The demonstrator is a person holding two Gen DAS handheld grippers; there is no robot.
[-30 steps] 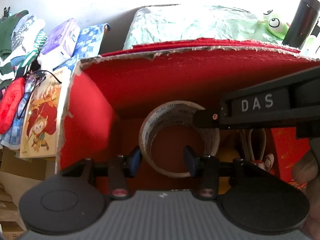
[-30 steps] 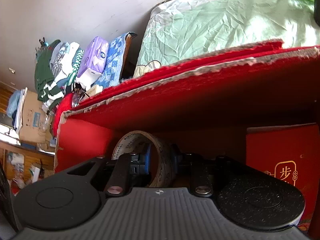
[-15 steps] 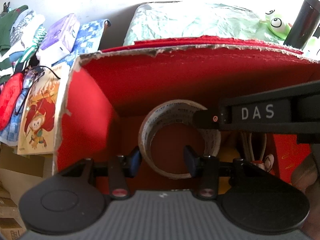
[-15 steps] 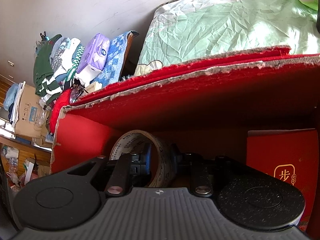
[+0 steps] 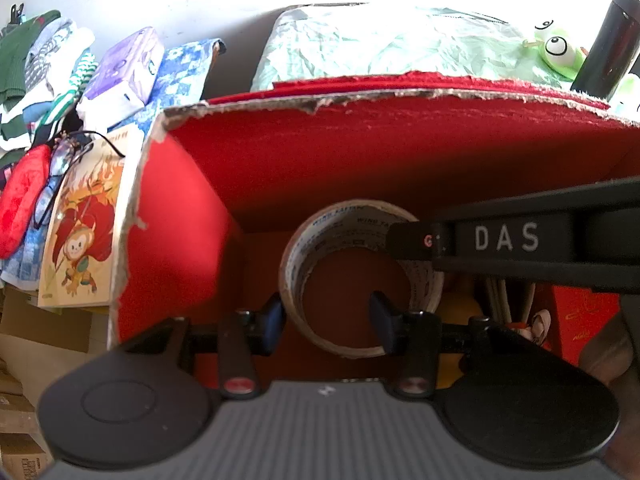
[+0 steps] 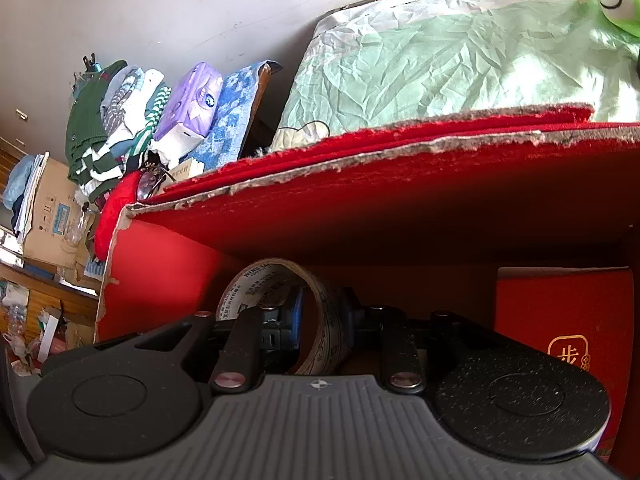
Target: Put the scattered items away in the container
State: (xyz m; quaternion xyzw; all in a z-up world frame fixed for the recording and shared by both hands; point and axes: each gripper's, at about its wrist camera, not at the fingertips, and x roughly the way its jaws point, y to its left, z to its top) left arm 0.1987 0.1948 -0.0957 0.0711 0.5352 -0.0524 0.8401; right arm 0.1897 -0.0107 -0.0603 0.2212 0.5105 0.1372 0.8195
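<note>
Both grippers sit inside the red box point(image 5: 380, 160). My right gripper point(image 6: 320, 320) pinches the wall of the tape roll point(image 5: 360, 272), which stands on edge near the box's left wall. My left gripper point(image 5: 326, 316) straddles the roll's near rim, jaws parted, pads not pressing.

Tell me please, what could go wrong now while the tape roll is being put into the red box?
1. The right hand-held gripper pinches only the tape roll wall; on release the upright roll may roll or tip.
2. The left hand-held gripper straddles the same roll with one finger inside the ring, so withdrawing could snag it.
3. Both tools crowd the red box, so a bump against its torn wall is possible.
</note>
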